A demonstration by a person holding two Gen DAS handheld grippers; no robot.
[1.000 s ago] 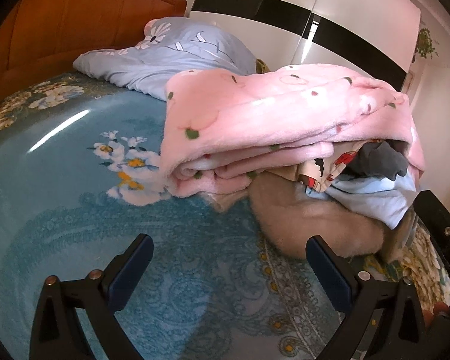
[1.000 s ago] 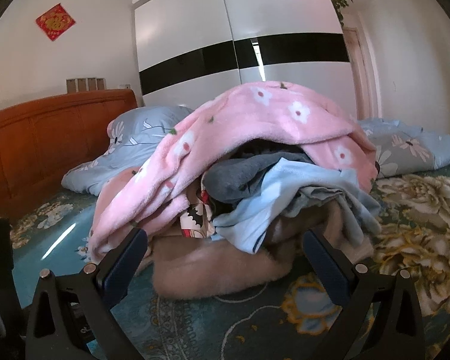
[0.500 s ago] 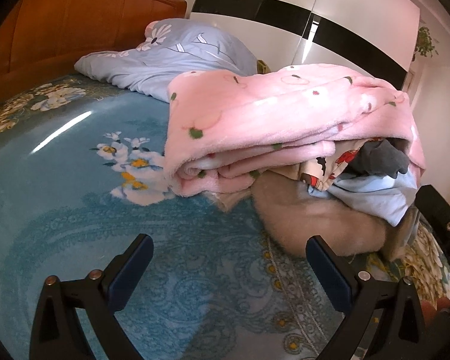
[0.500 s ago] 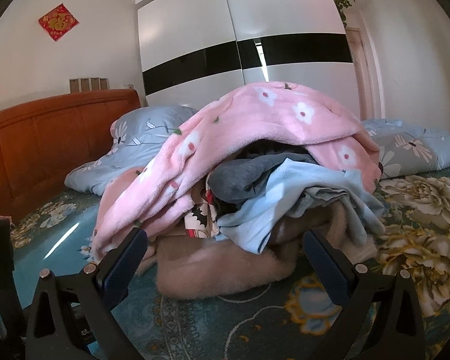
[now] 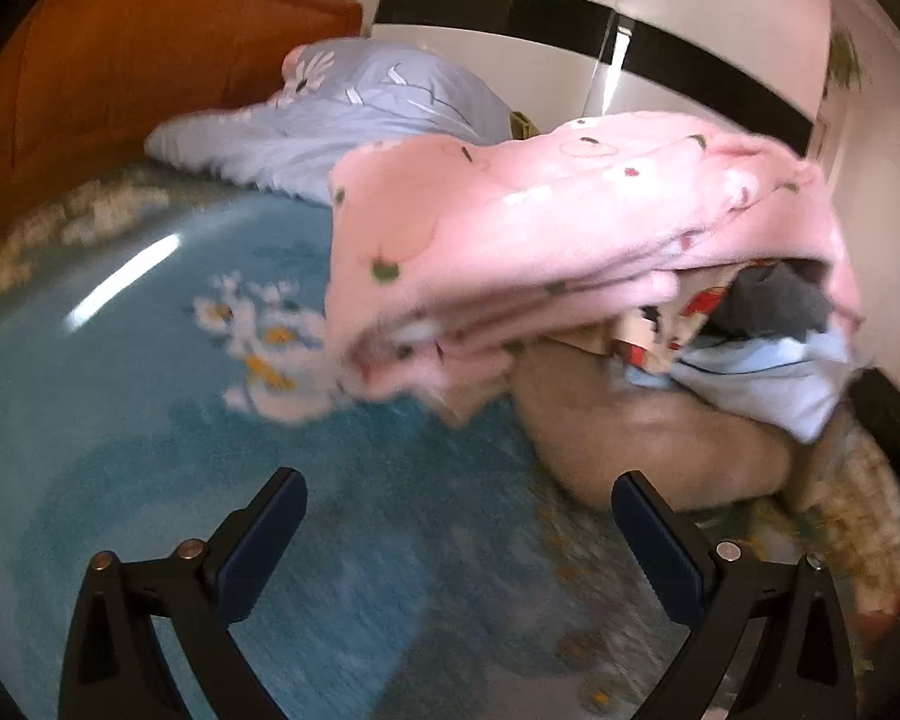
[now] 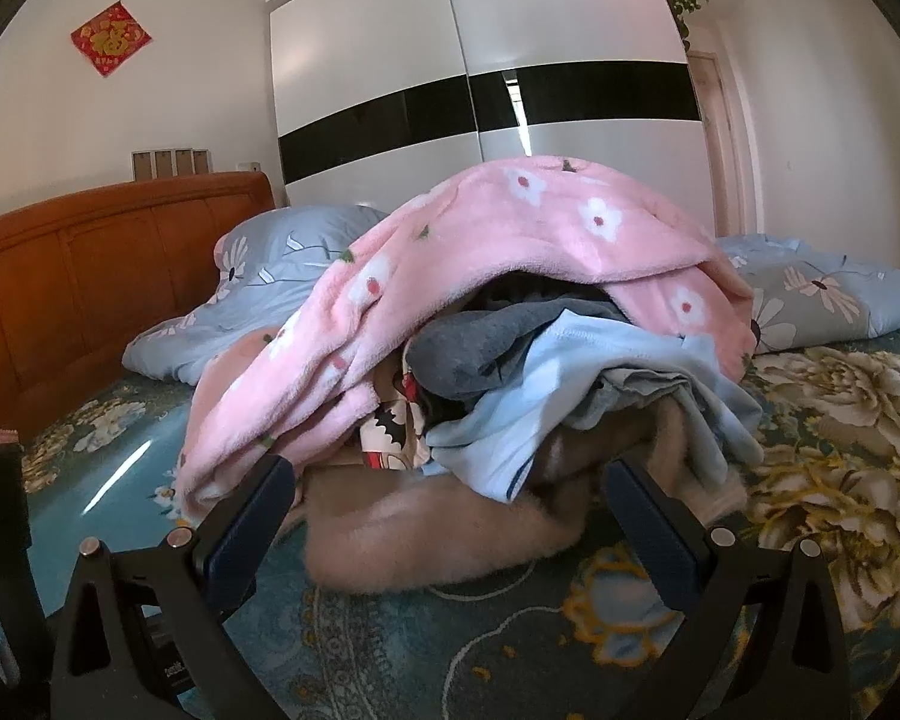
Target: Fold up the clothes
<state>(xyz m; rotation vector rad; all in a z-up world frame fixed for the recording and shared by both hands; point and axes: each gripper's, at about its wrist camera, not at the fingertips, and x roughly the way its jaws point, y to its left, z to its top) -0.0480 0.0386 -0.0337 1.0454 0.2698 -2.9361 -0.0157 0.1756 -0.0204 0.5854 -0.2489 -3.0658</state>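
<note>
A heap of clothes lies on the bed. A pink fleece garment with flowers point(image 5: 570, 228) point(image 6: 510, 258) covers the top. Under it are a grey garment point(image 6: 486, 342), a light blue garment point(image 6: 546, 402) point(image 5: 762, 378), a cartoon-print piece point(image 6: 390, 432) and a tan fuzzy garment point(image 6: 438, 534) point(image 5: 648, 444) at the bottom. My left gripper point(image 5: 456, 534) is open and empty, low over the bedspread, left of the heap. My right gripper point(image 6: 450, 516) is open and empty, just in front of the tan garment.
The blue floral bedspread point(image 5: 150, 420) covers the bed. Pale blue pillows point(image 5: 360, 114) point(image 6: 822, 294) lie behind the heap. A wooden headboard point(image 6: 90, 276) stands at the left, a white and black wardrobe point(image 6: 486, 78) behind.
Both grippers have moved closer to the heap. The left wrist view is now blurred by motion. Both jaws stay open.
</note>
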